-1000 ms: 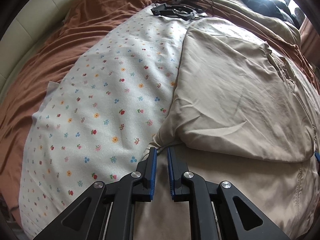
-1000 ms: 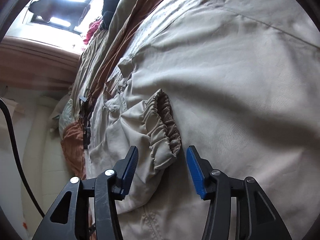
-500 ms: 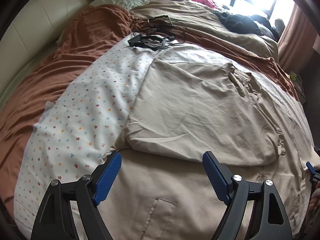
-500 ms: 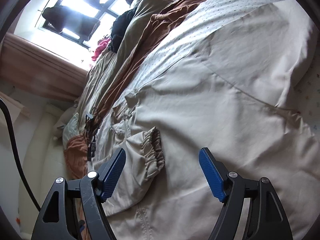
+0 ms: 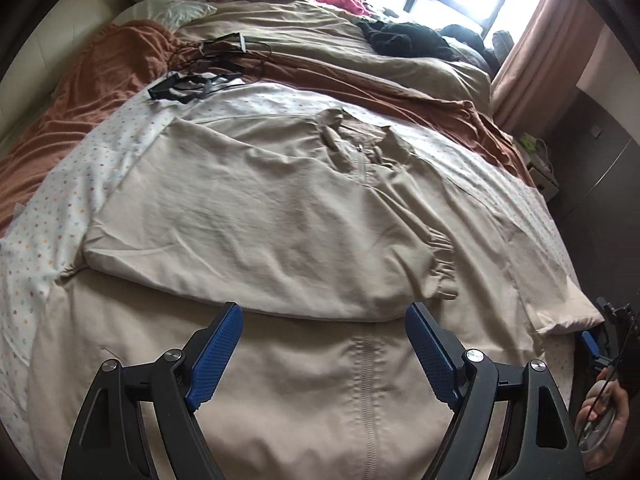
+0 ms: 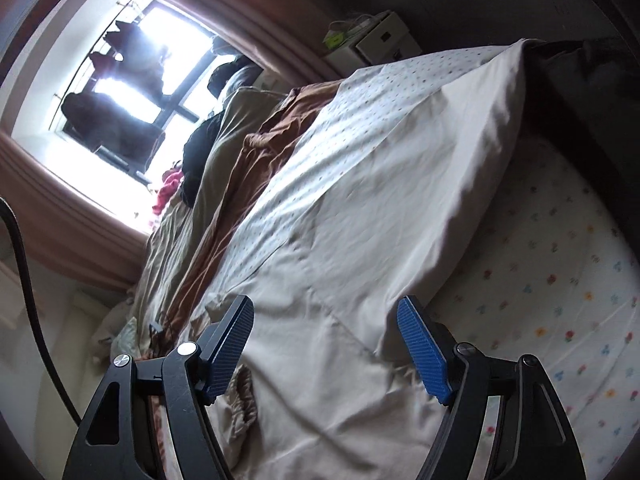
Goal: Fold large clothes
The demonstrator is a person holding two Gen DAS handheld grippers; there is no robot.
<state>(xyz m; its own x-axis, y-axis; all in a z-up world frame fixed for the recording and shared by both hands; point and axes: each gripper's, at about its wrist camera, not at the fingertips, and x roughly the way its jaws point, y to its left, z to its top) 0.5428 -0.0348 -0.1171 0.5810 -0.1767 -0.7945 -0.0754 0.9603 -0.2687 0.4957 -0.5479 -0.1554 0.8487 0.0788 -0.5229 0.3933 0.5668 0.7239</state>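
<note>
Both tools, left (image 5: 320, 344) and right (image 6: 326, 336), gape wide (empty) above the beige jacket (image 5: 256, 216).

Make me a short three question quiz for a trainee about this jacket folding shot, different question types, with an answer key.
1. True or false: the left tongs are clamped on the beige jacket.
2. Multiple choice: the jacket's folded-over sleeve lies A) across its front, B) hanging off the bed, C) under the brown blanket.
3. Fill in: the jacket is spread on a white sheet printed with small ______.

Key
1. False. Both the left and the right tongs stand open with nothing between them.
2. A. The elastic cuff ends near the zipper.
3. Flowers.
</note>
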